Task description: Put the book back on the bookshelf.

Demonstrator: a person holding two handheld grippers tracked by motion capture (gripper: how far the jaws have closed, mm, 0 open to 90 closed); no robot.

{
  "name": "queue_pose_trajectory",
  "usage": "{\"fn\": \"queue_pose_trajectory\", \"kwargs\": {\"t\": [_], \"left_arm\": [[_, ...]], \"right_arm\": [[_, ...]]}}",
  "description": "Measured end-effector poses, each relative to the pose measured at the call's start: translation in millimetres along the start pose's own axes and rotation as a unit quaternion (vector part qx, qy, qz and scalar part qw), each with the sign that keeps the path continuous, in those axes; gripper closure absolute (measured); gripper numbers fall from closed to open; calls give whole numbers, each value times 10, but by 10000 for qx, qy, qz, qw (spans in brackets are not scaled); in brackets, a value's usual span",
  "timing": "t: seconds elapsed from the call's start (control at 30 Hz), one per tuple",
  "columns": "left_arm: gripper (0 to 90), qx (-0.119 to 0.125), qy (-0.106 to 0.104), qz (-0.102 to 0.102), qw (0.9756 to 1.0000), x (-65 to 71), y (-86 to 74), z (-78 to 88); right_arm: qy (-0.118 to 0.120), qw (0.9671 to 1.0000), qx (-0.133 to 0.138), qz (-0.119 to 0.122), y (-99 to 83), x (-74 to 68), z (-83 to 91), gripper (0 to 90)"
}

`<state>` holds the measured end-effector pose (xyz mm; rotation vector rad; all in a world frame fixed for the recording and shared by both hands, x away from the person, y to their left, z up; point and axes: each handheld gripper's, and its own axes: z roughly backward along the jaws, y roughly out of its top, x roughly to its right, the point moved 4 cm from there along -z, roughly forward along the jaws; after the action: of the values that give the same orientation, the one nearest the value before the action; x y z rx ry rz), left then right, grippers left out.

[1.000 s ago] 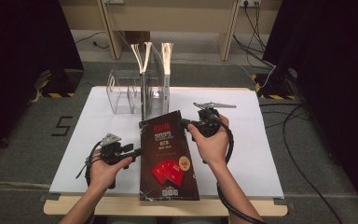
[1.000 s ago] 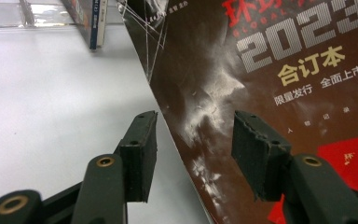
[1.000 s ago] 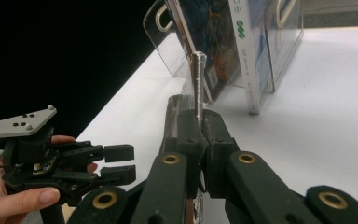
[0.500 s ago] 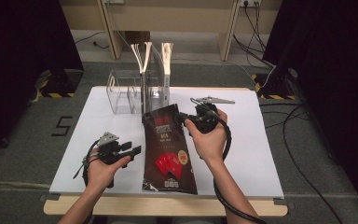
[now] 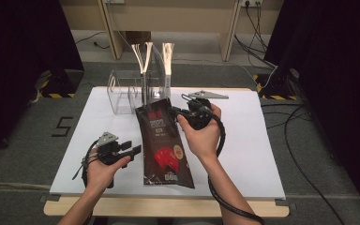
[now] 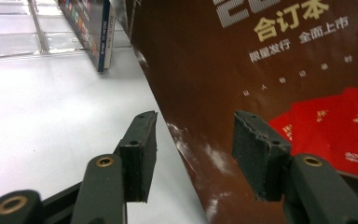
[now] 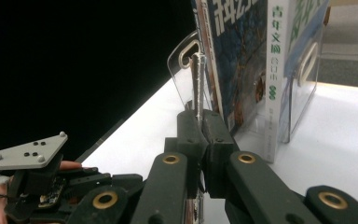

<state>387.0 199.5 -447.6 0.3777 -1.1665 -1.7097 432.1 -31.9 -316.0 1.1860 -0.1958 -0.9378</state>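
Note:
A dark brown magazine with red print slopes up from the white table toward the rack. My right gripper is shut on its upper right edge, and the thin edge sticks up between the closed jaws. My left gripper stands open low at the magazine's left side. In the left gripper view the magazine's cover and its left edge run past the gap of the open jaws; the pads do not press on it.
A clear acrylic rack stands at the back of the white table, with upright books in it; one blue-spined book is close to the right gripper. Another book stands beyond the left gripper.
The right gripper has risen and drawn back toward the rack with the magazine's top edge, so the magazine slopes more steeply. The left gripper has stayed put.

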Motion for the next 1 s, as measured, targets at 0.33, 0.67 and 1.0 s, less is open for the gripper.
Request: {"fn": "queue_pose_trajectory", "kwargs": {"t": [0.33, 0.67, 1.0], "left_arm": [[494, 58, -42, 3, 10000, 33, 32, 38], [493, 126, -45, 38, 9999, 32, 70, 83], [492, 177, -64, 64, 9998, 25, 92, 111]], "right_arm": [[5, 9997, 87, 209, 67, -116, -54, 877], [2, 9992, 258, 312, 176, -204, -121, 877], [61, 9987, 344, 373, 225, -258, -192, 877]]}}
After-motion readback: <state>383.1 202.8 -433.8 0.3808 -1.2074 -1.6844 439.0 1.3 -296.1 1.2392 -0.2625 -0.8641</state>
